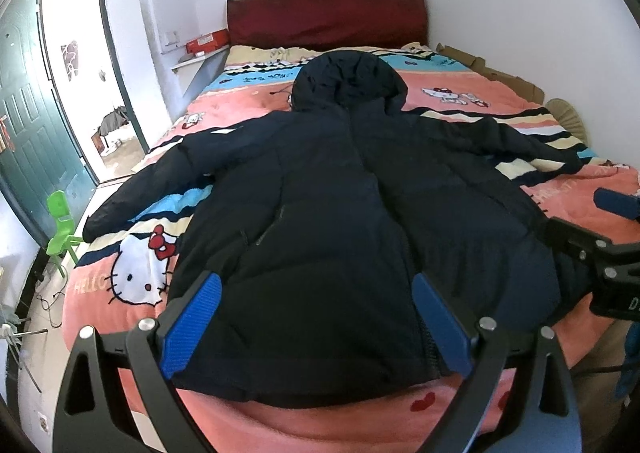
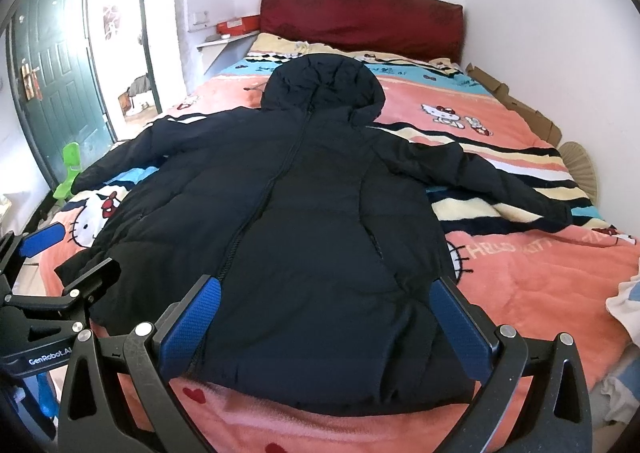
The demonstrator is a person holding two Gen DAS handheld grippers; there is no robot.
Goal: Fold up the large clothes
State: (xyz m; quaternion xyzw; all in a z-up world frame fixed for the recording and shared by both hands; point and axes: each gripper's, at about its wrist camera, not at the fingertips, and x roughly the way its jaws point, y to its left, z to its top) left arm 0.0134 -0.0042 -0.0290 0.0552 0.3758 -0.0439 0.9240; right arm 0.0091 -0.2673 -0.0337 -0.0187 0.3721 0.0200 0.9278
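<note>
A dark navy hooded puffer jacket (image 1: 336, 213) lies spread flat, front up and zipped, on the bed, hood toward the headboard and both sleeves stretched out sideways; it also shows in the right wrist view (image 2: 312, 221). My left gripper (image 1: 316, 285) is open with blue pads, above the jacket's hem on its left half. My right gripper (image 2: 326, 289) is open above the hem on its right half. Neither holds anything. Each gripper shows at the edge of the other's view: the right gripper (image 1: 592, 253) and the left gripper (image 2: 52, 277).
The bed has a pink Hello Kitty blanket (image 1: 132, 281) and a dark red headboard (image 1: 324, 17). A wall runs along the bed's right side, with cardboard (image 2: 520, 101) against it. A green child's chair (image 1: 60, 229) and an open green door (image 1: 24, 125) stand left.
</note>
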